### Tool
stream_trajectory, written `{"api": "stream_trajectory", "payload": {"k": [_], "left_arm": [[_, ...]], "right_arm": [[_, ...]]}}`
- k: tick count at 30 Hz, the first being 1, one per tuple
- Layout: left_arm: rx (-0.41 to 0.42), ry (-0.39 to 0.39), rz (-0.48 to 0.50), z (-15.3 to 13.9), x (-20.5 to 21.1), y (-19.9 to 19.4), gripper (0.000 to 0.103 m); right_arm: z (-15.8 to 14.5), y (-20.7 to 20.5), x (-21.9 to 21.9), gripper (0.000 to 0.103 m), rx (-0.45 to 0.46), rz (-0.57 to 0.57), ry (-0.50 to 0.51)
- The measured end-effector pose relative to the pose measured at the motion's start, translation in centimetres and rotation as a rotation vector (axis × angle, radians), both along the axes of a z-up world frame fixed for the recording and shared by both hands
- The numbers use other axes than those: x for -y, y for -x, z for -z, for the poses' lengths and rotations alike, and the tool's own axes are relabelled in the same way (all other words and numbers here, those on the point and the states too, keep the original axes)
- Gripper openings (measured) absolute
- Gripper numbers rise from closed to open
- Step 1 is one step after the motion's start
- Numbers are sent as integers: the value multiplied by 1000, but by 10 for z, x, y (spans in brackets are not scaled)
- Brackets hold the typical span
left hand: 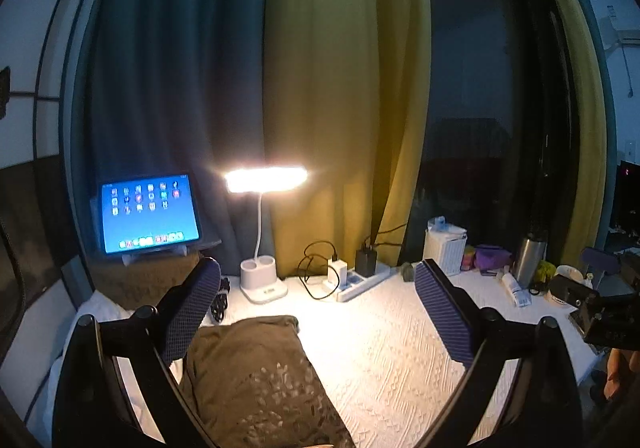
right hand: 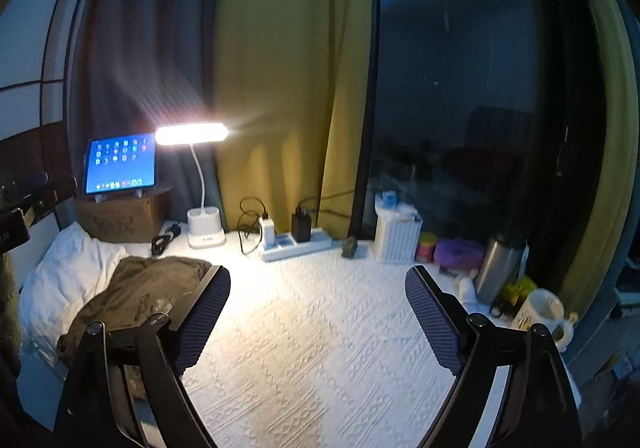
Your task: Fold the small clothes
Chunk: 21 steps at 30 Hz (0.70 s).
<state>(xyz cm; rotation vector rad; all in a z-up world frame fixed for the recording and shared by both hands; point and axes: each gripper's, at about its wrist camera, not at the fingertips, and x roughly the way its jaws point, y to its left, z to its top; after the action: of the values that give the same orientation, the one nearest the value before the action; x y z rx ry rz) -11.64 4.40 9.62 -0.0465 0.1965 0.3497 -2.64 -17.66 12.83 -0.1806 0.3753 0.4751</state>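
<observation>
A brown garment [left hand: 256,376] lies crumpled on the white textured bedspread [left hand: 392,348], below and between my left gripper's fingers. My left gripper [left hand: 318,308] is open and empty above its left part. In the right wrist view the same brown garment [right hand: 136,296] lies at the left, partly behind the left finger. My right gripper [right hand: 318,312] is open and empty over bare bedspread [right hand: 312,348]. The right gripper's body [left hand: 600,312] shows at the right edge of the left wrist view.
A lit desk lamp [left hand: 264,232], a tablet [left hand: 148,212] on a cardboard box [right hand: 120,218], a power strip [left hand: 360,278] with chargers and cables, a white basket [left hand: 446,248], a steel bottle [left hand: 528,260] and a mug [right hand: 544,312] line the far edge. A white pillow [right hand: 64,280] lies left.
</observation>
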Motion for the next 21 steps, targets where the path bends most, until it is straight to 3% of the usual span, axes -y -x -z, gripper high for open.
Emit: {"api": "stream_trajectory", "payload": {"k": [21], "left_arm": [[143,-26,-3,-52,4,38,97]], "right_arm": [[-86,52,-3,97,201,-45,-66]]}}
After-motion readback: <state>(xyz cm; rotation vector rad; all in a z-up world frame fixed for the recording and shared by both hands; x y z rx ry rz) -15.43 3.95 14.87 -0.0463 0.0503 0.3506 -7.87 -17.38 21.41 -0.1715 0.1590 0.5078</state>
